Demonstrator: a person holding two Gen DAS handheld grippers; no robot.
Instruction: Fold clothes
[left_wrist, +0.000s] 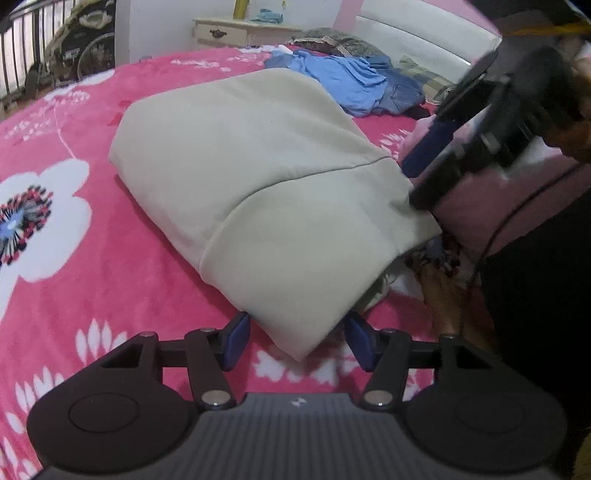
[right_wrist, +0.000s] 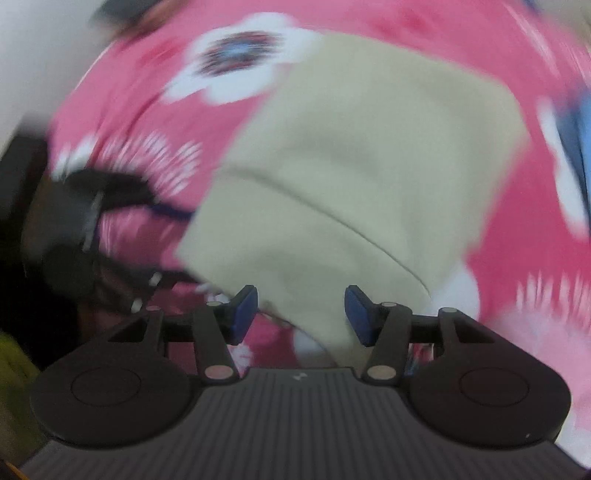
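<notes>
Grippers left and right both gape wide around the beige garment's corners.

Left gripper: black linkage arms, round black housings, silver pivot screws, blue finger pads, ribbed grey body with small white mark. Right gripper: same build. Thin black cable; pink sleeve.

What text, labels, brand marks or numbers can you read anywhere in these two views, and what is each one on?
No readable words or numbers in either view.
Left gripper body: a small pale emblem, a mark without letters.
Right gripper body: the same small emblem, no letters.
Beige garment: no tag or print showing.
Pink bedspread: white flower pattern only, no writing.
Blue clothes and bedside table: no text visible.
The right wrist view is motion-blurred.
</notes>
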